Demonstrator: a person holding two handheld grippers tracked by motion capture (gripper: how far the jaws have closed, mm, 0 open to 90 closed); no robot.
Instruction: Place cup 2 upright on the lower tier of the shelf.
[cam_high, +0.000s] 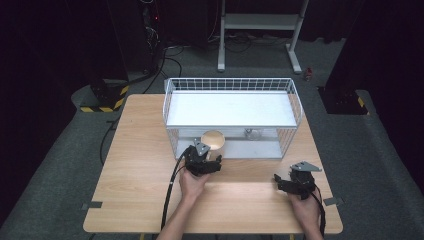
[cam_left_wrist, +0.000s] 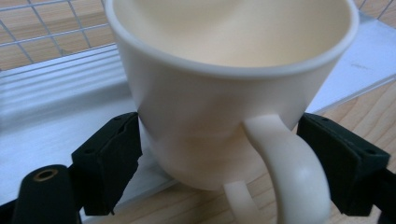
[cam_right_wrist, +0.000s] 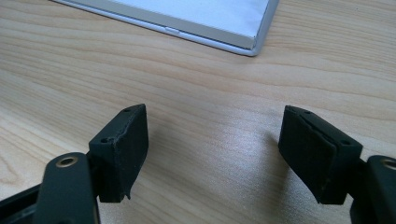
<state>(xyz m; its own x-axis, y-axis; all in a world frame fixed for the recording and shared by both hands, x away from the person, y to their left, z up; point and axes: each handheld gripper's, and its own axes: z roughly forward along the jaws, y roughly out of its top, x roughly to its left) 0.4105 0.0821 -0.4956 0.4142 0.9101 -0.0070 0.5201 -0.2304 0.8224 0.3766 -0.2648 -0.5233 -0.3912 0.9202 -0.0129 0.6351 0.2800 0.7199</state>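
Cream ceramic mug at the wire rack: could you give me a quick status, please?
Left gripper shut on cream ceramic mug, handle toward camera, at white wire rack's lower shelf edge. Right gripper open, empty, over wooden table.

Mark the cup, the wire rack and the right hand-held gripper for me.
cup (cam_left_wrist: 219, 107), left gripper view, on its outer wall.
wire rack (cam_high: 230, 84), high view, on its back rim.
right hand-held gripper (cam_right_wrist: 215, 158), right gripper view, midway between its fingertips.

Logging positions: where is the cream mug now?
In the high view, the cream mug sits left of centre at the wire rack's lower front edge, between the left gripper's jaws.
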